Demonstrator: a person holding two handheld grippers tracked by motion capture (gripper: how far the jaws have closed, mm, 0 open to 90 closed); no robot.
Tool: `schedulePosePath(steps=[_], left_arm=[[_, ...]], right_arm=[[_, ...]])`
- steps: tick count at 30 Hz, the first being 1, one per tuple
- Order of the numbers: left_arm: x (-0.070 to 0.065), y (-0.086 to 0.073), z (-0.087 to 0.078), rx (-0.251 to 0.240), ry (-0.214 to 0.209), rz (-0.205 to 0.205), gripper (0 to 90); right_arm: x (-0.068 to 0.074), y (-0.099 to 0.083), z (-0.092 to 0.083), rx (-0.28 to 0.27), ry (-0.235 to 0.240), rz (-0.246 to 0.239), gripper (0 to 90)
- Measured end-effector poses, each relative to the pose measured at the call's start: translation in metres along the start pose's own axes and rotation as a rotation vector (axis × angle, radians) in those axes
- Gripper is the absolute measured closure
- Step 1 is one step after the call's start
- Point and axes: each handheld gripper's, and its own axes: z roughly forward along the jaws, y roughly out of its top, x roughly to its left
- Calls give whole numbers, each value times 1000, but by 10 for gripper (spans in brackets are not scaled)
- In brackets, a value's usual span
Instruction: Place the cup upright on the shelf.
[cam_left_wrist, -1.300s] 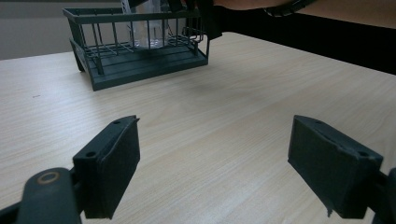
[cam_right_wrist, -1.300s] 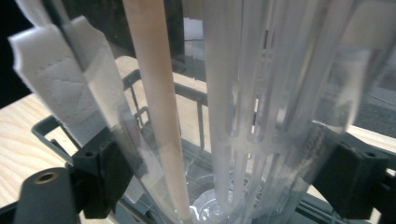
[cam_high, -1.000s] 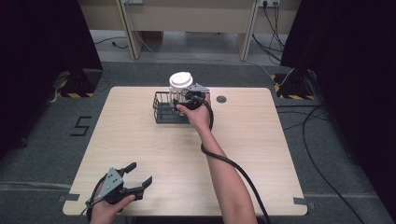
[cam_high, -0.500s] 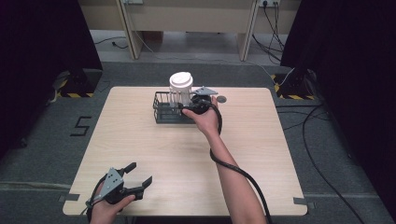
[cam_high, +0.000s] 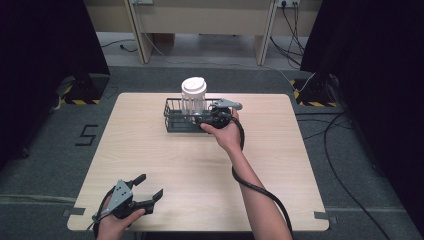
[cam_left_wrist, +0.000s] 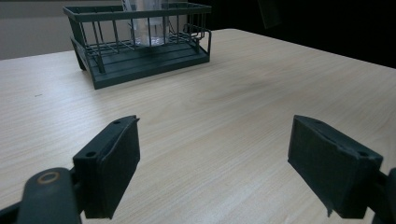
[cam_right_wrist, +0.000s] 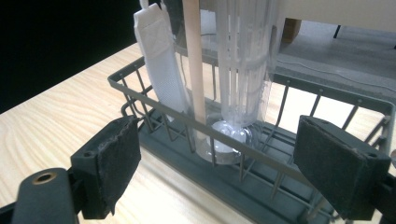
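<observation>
A dark wire basket (cam_high: 176, 120) stands at the far middle of the wooden table (cam_high: 285, 165). In it is a clear cup with a white lid (cam_high: 193, 91). The right gripper view shows the cup (cam_right_wrist: 243, 70) holding straws, with a wooden stirrer (cam_right_wrist: 194, 60) and a white packet (cam_right_wrist: 161, 60) beside it. My right gripper (cam_high: 204, 120) is at the basket's right end, open, its jaws just outside the basket wire (cam_right_wrist: 187, 122). My left gripper (cam_high: 151, 185) rests open near the front left edge, nothing between its jaws, with the basket (cam_left_wrist: 140, 42) far ahead of it.
The floor around the table is dark carpet, with cables (cam_high: 350, 145) at the right. Table legs and a low wall (cam_high: 200, 20) stand beyond the far edge. Bare wood stretches between my two grippers.
My right hand has drawn back a little from the basket, toward the right and nearer the person. The cup, the basket and the left gripper stay where they were.
</observation>
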Motion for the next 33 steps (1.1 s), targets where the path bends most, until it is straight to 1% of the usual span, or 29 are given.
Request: schedulePosePath(steps=[2,5,6,9,11,17,18,19,20,21,23,25,26,28,30,31,33], left_arm=[[0,0,0,1,0,2,163],[0,0,1,1,1,0,163],[0,0,1,3,1,1,163],[0,0,0,3,2,3,163],[0,0,0,3,2,3,163],[-1,0,0,3,0,4,162],[-1,0,0,3,0,4,162],[-1,0,0,4,0,6,162],[-1,0,0,4,0,6,162],[-1,0,0,4,1,6,163],[-1,0,0,5,1,6,163],[-1,0,0,5,3,5,162],[-1,0,0,5,3,5,162],[-1,0,0,7,3,4,162],[-1,0,0,6,3,4,162],[-1,0,1,6,3,5,162],[-1,0,1,7,3,5,162]], right_arm=[[1,-1,-7,-1,3,3,157],[1,-3,-11,-1,3,-1,158],[2,-5,-15,3,9,-5,160],[2,-11,-20,10,17,5,164],[2,-12,-21,8,15,-2,166],[0,-19,-42,8,10,-22,173],[0,-19,-42,8,10,-22,173],[0,-22,-48,13,6,-22,173],[0,-22,-48,13,6,-22,173],[-2,-26,-54,16,0,-28,173],[-3,-28,-56,17,-2,-27,173],[-6,-38,-64,24,-1,-24,173],[-6,-38,-64,24,-1,-24,173],[-10,-47,-73,37,-8,-19,173],[-12,-50,-75,35,-12,-15,173],[-14,-53,-80,37,-15,-10,173],[-15,-55,-82,35,-17,-11,174]])
